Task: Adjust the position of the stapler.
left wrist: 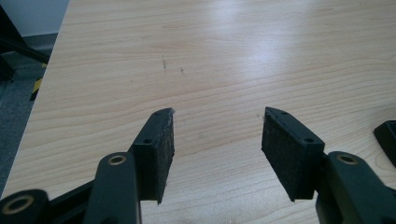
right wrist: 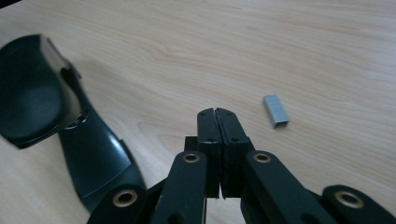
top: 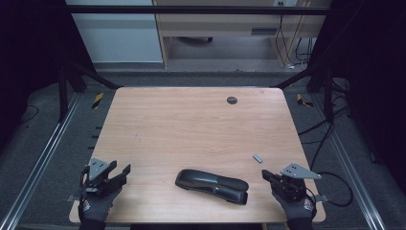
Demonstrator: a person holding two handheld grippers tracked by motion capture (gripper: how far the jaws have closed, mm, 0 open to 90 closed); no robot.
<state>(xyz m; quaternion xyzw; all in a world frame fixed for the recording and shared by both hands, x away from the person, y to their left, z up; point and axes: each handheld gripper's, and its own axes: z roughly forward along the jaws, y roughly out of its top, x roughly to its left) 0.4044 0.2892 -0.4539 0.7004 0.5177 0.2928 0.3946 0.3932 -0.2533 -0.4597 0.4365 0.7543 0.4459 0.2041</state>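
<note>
On a pale wood-grain worktop [top: 191, 124] ringed by grey carpet and black frame rails lies a glossy black stapler [top: 211, 186], near the front edge, between both grippers. A small strip of staples [right wrist: 276, 110] rests beside the right gripper [right wrist: 217, 113], whose fingers are pressed together; the left gripper [left wrist: 217, 122] has fingers spread apart, empty.

black stapler [top: 212, 186], flat, table's near edge

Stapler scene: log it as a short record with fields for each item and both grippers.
stapler: black, lying flat near the table's front edge, between the two grippers, untouched
staple strip: small, grey, on the table beyond the right gripper, apart from the stapler
left gripper: jaws open, nothing between them
right gripper: jaws shut, empty
table: light wood
</note>
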